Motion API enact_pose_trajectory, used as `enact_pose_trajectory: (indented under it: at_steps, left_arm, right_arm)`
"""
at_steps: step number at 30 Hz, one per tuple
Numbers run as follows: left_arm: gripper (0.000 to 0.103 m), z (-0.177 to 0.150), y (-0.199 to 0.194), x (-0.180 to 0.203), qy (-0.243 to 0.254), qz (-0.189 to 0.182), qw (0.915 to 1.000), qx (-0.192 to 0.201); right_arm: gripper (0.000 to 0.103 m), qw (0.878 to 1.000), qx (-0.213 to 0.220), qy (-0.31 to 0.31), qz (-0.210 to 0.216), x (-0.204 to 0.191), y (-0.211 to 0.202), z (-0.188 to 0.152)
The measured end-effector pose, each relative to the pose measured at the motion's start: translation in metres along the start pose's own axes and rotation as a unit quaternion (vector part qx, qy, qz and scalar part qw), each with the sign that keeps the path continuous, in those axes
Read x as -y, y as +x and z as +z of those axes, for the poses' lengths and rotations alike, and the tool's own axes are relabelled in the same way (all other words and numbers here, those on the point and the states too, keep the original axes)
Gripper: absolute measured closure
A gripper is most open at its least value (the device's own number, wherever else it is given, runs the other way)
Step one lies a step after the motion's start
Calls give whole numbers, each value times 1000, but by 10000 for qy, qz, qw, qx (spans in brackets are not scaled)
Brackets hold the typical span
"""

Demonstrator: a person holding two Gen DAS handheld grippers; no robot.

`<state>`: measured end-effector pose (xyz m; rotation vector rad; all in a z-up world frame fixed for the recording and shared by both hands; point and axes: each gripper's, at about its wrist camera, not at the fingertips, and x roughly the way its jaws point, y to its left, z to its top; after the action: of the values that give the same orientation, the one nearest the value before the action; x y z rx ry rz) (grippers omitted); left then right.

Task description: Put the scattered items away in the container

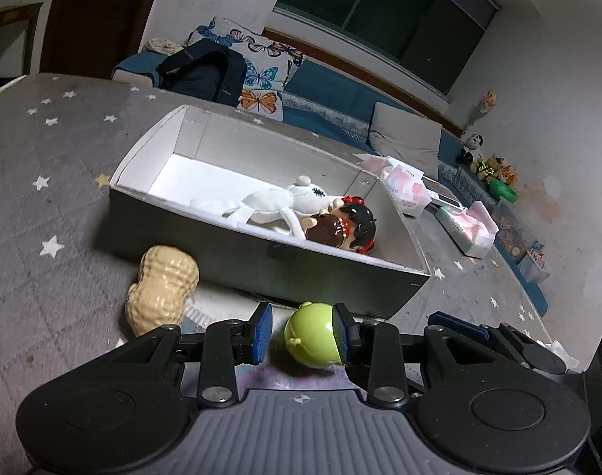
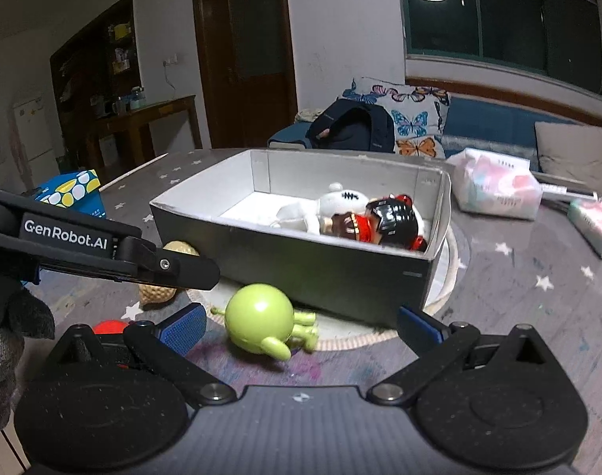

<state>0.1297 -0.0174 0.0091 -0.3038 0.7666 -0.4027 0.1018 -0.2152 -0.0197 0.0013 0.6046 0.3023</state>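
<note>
Box (image 2: pixel 320 273) wall just behind green toy (image 2: pixel 259 322); left gripper (image 1: pixel 303 334) apart around it, right gripper (image 2: pixel 301 326) apart; peanut (image 2: pixel 162 289) half hidden lower left.

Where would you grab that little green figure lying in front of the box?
Probably by its round head: the green figure lies on its side, thin limbs toward the box. Come from above, pads on the head's two sides; the left gripper already straddles it.

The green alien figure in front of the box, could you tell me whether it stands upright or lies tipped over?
Tipped over: the green alien figure lies on its side, legs pointing sideways toward the box.
</note>
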Motion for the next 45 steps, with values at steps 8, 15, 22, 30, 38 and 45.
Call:
enact_pose_trajectory:
  at_steps: [8,15,22,30,38,45]
  left_arm:
    - [67,-2,4,0,-58,-152,9998,-81]
    - [67,-3,12,-2,-178,-270,9993,-202]
    - [67,0,19,-6,-326,-346,9985,-259]
    - [67,2,27,-9,-482,-417,9973,-374]
    - [67,2,32,-12,-544,-442,9966,-433]
    - [67,2,35,-12,-566,-497,9961,-456]
  right_arm:
    - [0,9995,-202,204,139,1,8,-10]
    - [0,9991,-258,290,188,1,15,-16]
    - [0,9981,-301,412,347,2,23,-17]
    - [0,9967,-465,546,385,4,34,-19]
    - [0,9961,-472,623,419,7,37,-20]
    - [0,9967,-452,576,362,4,38,-22]
